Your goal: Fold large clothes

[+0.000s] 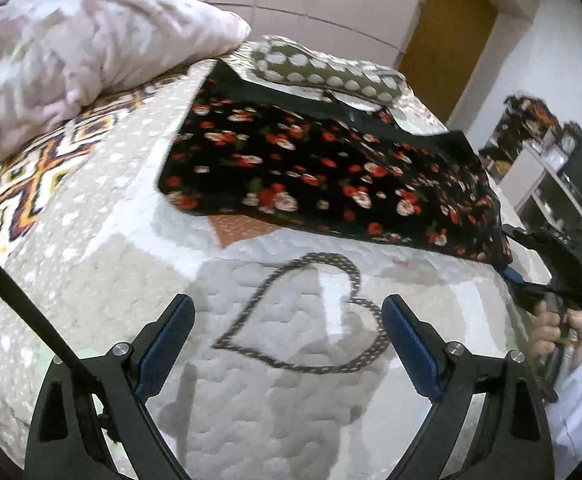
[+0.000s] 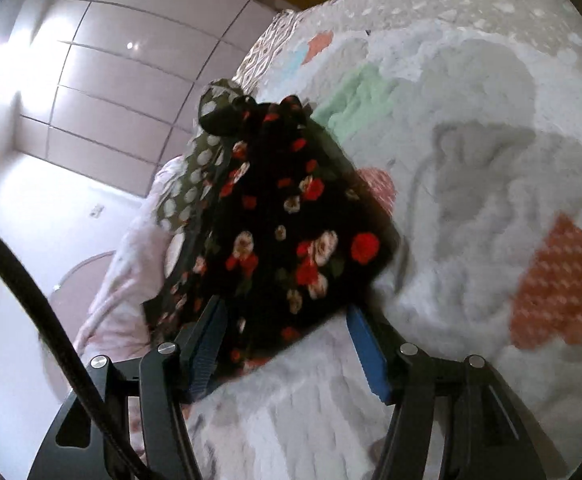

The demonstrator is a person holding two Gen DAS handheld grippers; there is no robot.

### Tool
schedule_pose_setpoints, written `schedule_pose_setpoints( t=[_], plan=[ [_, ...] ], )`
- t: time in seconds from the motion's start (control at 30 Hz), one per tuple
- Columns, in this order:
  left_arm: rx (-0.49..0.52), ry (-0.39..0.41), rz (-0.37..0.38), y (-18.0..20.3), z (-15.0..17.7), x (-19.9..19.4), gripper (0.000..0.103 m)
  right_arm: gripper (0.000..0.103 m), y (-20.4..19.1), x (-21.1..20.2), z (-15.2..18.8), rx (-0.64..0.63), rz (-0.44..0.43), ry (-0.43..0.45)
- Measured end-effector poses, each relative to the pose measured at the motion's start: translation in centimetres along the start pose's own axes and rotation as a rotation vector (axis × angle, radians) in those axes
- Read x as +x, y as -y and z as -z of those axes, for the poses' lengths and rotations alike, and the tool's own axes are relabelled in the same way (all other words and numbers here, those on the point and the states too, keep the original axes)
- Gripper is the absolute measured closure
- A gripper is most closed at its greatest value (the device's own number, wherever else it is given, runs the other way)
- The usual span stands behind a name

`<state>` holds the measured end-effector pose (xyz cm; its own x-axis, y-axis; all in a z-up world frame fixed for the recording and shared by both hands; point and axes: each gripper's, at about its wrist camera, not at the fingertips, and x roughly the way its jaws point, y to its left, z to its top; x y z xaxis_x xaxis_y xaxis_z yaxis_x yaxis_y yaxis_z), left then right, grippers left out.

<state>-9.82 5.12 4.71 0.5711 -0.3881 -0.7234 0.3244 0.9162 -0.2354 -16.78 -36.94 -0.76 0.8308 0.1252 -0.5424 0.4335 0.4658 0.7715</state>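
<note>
1. The left wrist view looks forward and down past the left gripper onto the quilted bed; the floral garment lies well ahead.
2. The right wrist view, rolled, sits close: the garment's corner lies between the right gripper fingers.
3. Both views share garment, bed and the polka-dot pillow.

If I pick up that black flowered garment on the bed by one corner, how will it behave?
The black flowered garment will probably go floppy and hang, since it already lies limp and follows the quilt. It looks thin, so likely light. Its folded layers may slide apart when lifted, as nothing pins them.
</note>
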Motion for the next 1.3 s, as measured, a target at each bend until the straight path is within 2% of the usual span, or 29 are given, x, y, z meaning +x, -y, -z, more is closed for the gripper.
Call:
schedule_pose_setpoints(
  t=[0.17,0.2,0.23,0.27,0.3,0.33,0.4,0.47,0.6,0.63,0.73,0.83,0.97,1.03,1.17,1.3],
  plan=[
    [-0.086,0.033,-0.015,-3.4,-0.3,-0.8,0.009,0.032,-0.9,1.7,-1.0,0.027,0.026,0.061],
    [-0.105,0.038,-0.017,-4.1,-0.4,-0.9,0.009,0.037,-0.9,1.9,-1.2,0.038,0.032,0.065],
    [-0.131,0.047,-0.021,-5.0,-0.5,-1.0,0.009,0.063,-0.9,2.0,-1.4,0.048,0.034,0.064],
    [-0.149,0.054,-0.025,-5.8,-0.5,-1.1,0.009,0.08,-0.9,2.3,-1.8,0.059,0.021,0.048],
    [-0.17,0.064,-0.031,-6.7,-0.7,-1.2,0.009,0.082,-1.1,2.3,-2.0,0.059,0.025,0.044],
    [-0.192,0.076,-0.039,-7.7,-0.8,-1.3,0.009,0.082,-1.9,2.1,-2.3,0.031,0.044,0.049],
    [-0.237,0.111,-0.057,-9.8,-1.1,-1.4,0.009,0.084,-5.5,1.3,-2.2,-0.128,0.123,0.068],
    [-0.296,0.166,-0.083,-12.5,-1.4,-1.9,0.009,0.084,-11.0,1.2,-1.6,-0.326,0.182,0.079],
    [-0.442,0.238,-0.094,-17.0,-1.0,-2.7,0.009,0.085,-21.8,3.0,1.5,-0.633,0.205,0.077],
    [-0.477,0.258,-0.098,-18.1,-0.8,-3.0,0.009,0.085,-24.9,4.1,3.2,-0.722,0.194,0.069],
    [-0.515,0.295,-0.107,-19.5,-0.3,-3.6,0.009,0.085,-30.6,7.7,8.6,-0.914,0.158,0.013],
    [-0.541,0.314,-0.124,-20.3,0.0,-4.0,0.009,0.086,-33.6,12.9,16.0,-1.066,0.105,-0.115],
    [-0.563,0.322,-0.142,-21.1,0.4,-4.3,0.009,0.086,-33.1,18.6,22.0,-1.109,0.053,-0.328],
    [-0.58,0.316,-0.138,-21.5,0.6,-4.3,0.009,0.086,-32.2,20.6,23.5,-1.116,0.076,-0.377],
    [-0.597,0.296,-0.13,-21.8,0.5,-3.7,0.009,0.083,-31.5,21.3,22.6,-1.038,0.042,-0.423],
    [-0.577,0.28,-0.141,-21.4,0.5,-3.3,0.009,0.073,-31.7,19.8,21.9,-0.999,-0.027,-0.466]
  ],
)
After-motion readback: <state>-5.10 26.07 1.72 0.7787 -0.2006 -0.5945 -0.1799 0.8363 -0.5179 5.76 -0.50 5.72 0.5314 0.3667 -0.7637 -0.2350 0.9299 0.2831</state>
